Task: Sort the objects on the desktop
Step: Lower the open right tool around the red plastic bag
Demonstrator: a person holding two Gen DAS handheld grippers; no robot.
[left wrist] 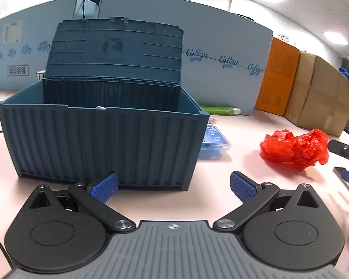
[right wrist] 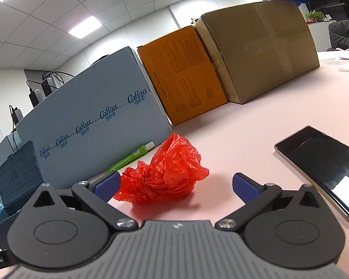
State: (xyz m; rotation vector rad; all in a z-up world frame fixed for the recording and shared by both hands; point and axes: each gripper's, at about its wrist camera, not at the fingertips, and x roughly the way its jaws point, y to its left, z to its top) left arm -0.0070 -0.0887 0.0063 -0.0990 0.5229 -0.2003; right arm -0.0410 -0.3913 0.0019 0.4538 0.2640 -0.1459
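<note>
A dark teal container-style storage box point(left wrist: 100, 139) stands on the pink table with its lid raised; it also shows at the left edge of the right wrist view point(right wrist: 16, 174). My left gripper point(left wrist: 173, 189) is open and empty just in front of the box. A crumpled red plastic bag point(right wrist: 165, 176) lies on the table right in front of my right gripper point(right wrist: 175, 187), which is open and empty, its left finger beside the bag. The bag also shows in the left wrist view point(left wrist: 295, 148). A black phone point(right wrist: 325, 165) lies to the right.
A clear case with blue contents point(left wrist: 214, 143) lies right of the box. A green tube point(right wrist: 130, 158) lies against a grey-blue carton point(right wrist: 93, 121). An orange box point(right wrist: 183, 74) and a brown carton point(right wrist: 263, 48) line the back of the table.
</note>
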